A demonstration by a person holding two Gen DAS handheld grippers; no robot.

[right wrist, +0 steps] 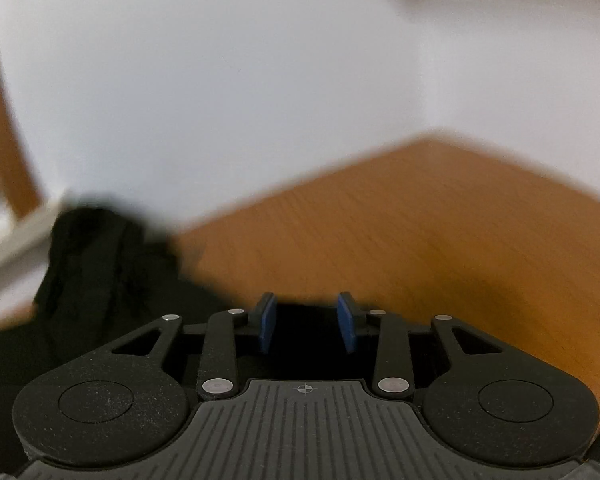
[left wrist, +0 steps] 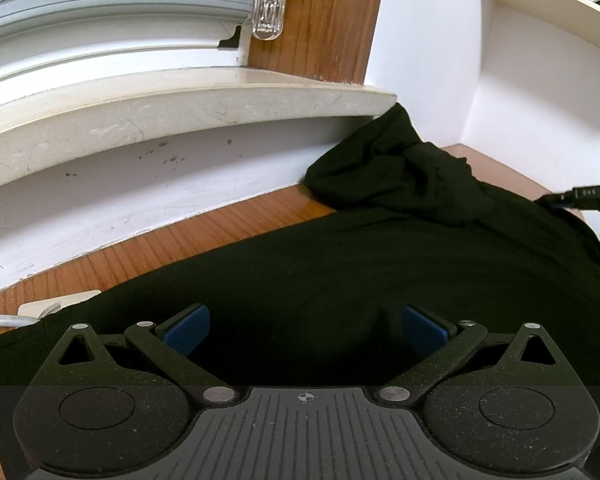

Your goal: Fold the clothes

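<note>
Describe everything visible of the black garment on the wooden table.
The black garment is a soft, matte, knit-looking cloth spread mostly flat over the wooden table. Its far end is bunched into wrinkled folds against the white wall and sill corner. The open left gripper hangs over its near part. In the blurred right wrist view the bunched cloth shows at left.
</note>
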